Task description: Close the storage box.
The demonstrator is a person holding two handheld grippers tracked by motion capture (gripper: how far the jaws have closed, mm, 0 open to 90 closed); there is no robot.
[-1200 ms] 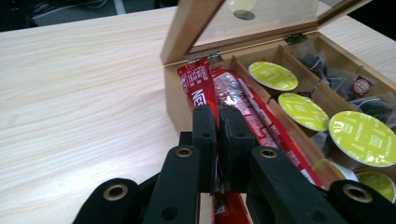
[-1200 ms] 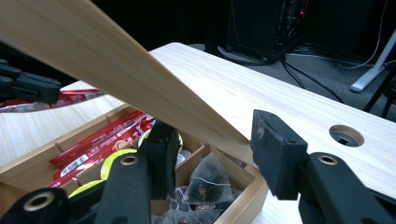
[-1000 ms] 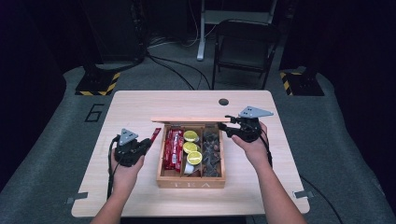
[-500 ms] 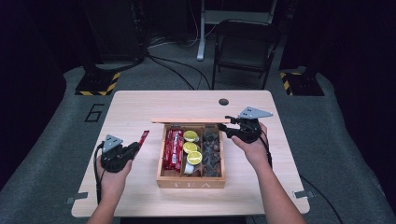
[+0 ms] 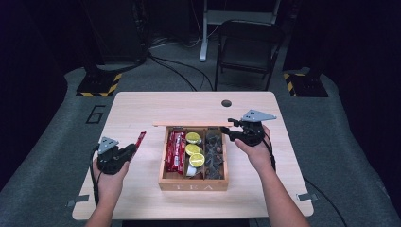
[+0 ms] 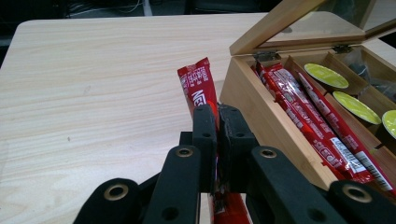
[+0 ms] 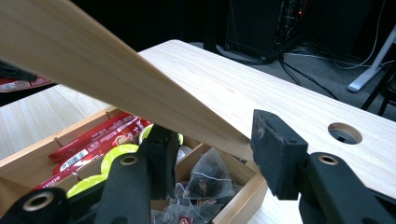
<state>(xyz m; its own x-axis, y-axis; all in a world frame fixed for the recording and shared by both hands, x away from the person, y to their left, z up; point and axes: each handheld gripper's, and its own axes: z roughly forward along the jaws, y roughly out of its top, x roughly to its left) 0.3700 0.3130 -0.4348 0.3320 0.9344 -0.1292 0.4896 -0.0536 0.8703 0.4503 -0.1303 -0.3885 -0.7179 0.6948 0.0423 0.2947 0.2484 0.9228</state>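
i have the left fingers (image 6: 217, 122) pressed fully together on a slim red foil drink sachet (image 6: 200, 86), which stands up between the pads and leans a little away from them; its printed top rises past the fingertips and its lower end runs down behind them. in the high view that same sachet (image 5: 140, 139) pokes out ahead of the left fingers (image 5: 133, 149), held above the pale wooden worktop (image 5: 142, 109) and apart from the box. just to the right of my left fingers sits the open wooden tea box with three compartments (image 6: 261, 112); more red sachets (image 6: 308, 116) lie in its nearest compartment, round yellow-lidded capsules (image 6: 326, 75) in the middle one

my right fingers (image 7: 210, 154) stand about half open around the front edge of the box's raised wooden lid (image 7: 107, 70). the right-hand pad sits at the lid's corner and the left-hand one is under the lid, but i cannot tell whether either really presses on it. below and beyond these fingers i see dark mesh tea bags (image 7: 210, 179) in the far compartment. in the high view the right fingers (image 5: 227, 132) are at the lid's right end (image 5: 189, 124)
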